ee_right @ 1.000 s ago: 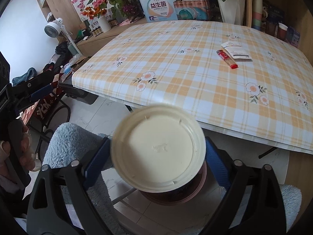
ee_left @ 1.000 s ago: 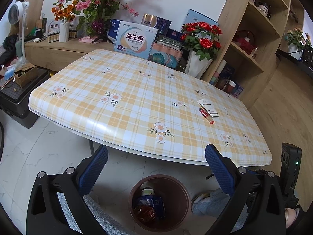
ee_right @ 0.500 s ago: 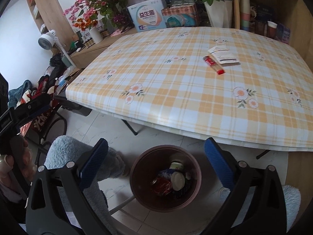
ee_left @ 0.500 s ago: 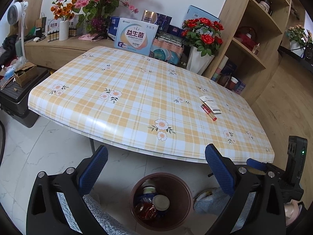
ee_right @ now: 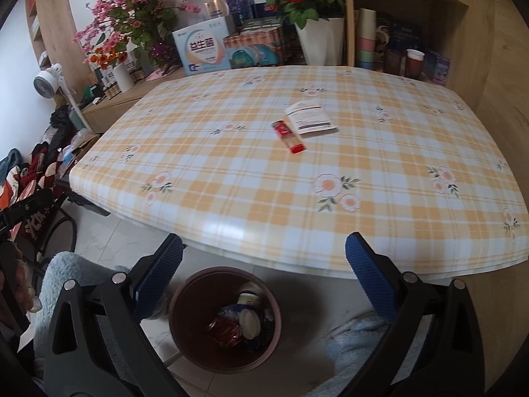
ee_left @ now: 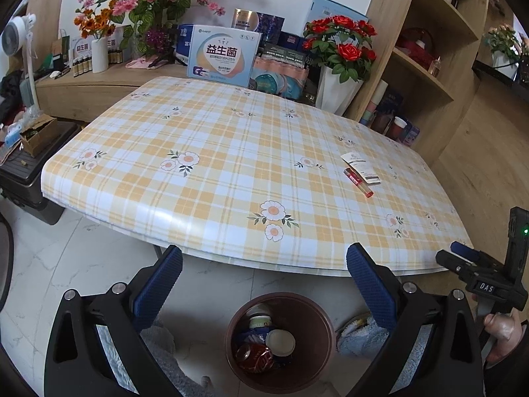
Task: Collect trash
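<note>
My left hand-held gripper and right hand-held gripper both splayed wide, empty, tilted over bin; table ahead.

Red tube touching paper packet (both flat).

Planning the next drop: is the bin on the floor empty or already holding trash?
Holding trash: the bin contains a round lid, a red wrapper and a small jar.

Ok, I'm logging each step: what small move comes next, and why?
Probably reach the open right gripper up over the table toward the red tube beside the paper slip; both grippers are empty, and those two pieces remain outside the bin.
</note>
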`<state>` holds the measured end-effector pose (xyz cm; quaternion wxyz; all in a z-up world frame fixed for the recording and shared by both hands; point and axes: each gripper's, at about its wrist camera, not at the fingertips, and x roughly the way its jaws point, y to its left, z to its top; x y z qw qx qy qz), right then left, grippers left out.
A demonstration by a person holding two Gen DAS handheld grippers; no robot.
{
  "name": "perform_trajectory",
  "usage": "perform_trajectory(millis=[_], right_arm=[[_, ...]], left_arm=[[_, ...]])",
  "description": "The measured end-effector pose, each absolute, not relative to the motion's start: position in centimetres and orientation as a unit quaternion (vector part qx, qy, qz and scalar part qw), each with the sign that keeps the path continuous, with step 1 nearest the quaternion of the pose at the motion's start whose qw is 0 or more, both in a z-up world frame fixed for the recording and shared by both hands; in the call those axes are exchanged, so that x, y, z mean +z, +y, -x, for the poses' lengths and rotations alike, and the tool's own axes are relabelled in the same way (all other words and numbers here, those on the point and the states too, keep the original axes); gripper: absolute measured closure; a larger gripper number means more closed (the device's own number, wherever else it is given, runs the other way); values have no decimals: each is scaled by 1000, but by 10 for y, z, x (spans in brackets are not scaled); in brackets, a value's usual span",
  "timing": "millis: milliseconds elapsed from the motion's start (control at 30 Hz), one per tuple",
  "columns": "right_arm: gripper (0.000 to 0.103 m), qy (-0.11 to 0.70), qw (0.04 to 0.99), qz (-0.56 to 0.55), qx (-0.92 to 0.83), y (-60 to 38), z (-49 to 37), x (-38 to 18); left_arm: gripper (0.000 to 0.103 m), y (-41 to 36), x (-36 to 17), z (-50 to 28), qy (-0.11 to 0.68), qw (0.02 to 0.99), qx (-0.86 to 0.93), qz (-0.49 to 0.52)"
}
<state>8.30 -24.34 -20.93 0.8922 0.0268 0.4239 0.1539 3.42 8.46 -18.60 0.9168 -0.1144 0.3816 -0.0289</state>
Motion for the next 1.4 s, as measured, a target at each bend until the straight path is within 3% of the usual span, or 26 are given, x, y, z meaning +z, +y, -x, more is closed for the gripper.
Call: perform_trajectory(millis=[600,1400], right_arm=[[6,420,902,-9,98,-315,-160,-194],[6,439,893,-40,89,-363,-262,-225]], left_arm=[[6,-9,-193,-145,399,909,-104,66],[6,-101,-239,-251,448,884,-125,47]])
